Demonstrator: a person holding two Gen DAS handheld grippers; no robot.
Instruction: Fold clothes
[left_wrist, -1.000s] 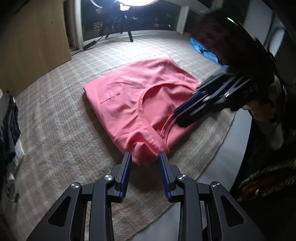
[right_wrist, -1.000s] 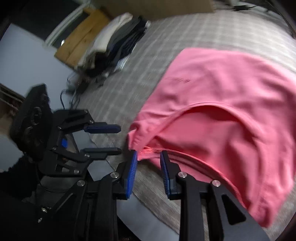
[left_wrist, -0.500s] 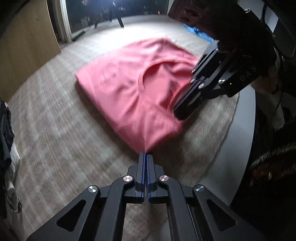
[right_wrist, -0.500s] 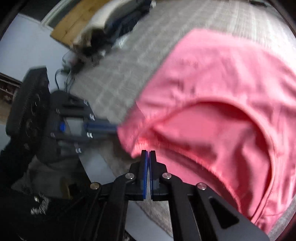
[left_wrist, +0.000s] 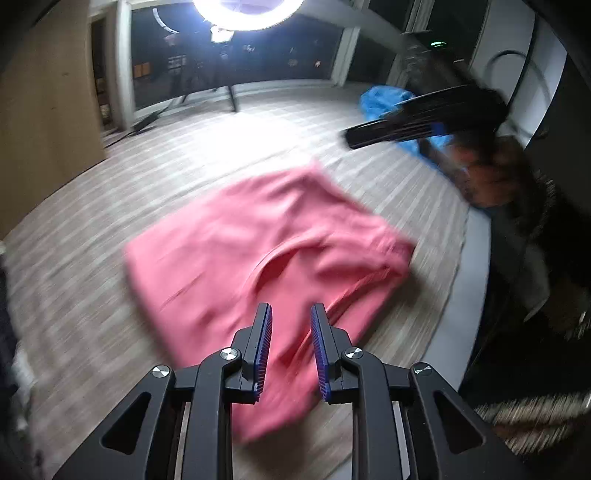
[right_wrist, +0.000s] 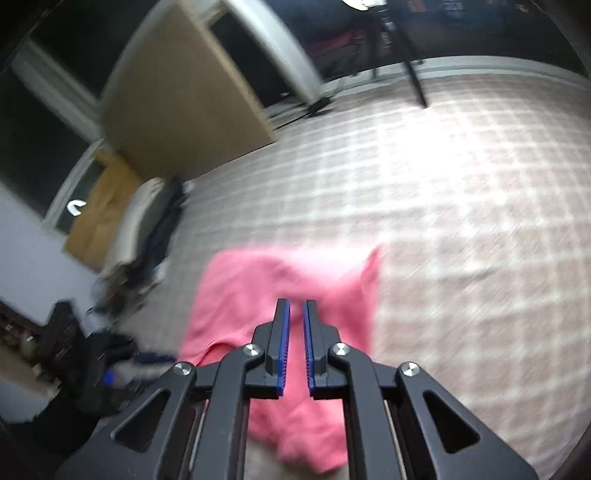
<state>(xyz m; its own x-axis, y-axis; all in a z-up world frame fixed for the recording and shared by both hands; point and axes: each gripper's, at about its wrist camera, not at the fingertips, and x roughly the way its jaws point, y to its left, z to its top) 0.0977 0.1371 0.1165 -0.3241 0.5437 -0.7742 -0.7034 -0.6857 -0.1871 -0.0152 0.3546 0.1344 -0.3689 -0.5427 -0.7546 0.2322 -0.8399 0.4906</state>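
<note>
A pink top (left_wrist: 236, 251) lies folded on the checked cloth of the table (left_wrist: 229, 147); it also shows in the right wrist view (right_wrist: 266, 288). My left gripper (left_wrist: 291, 314) is open and empty, held above the garment's near edge. My right gripper (right_wrist: 296, 310) is slightly open and empty above the garment; in the left wrist view it is a blurred dark shape (left_wrist: 424, 125) raised at the upper right. Both views are motion-blurred.
A blue garment (left_wrist: 391, 107) lies at the far right of the table. A pile of dark and white clothes (right_wrist: 147, 236) sits at the left. A ring light (left_wrist: 251, 14) on a tripod stands behind. The table's edge (left_wrist: 458, 295) runs along the right.
Both grippers were shut on the pink top's near corners half a second ago. They have let go, opened and lifted away; the top now lies folded over.
</note>
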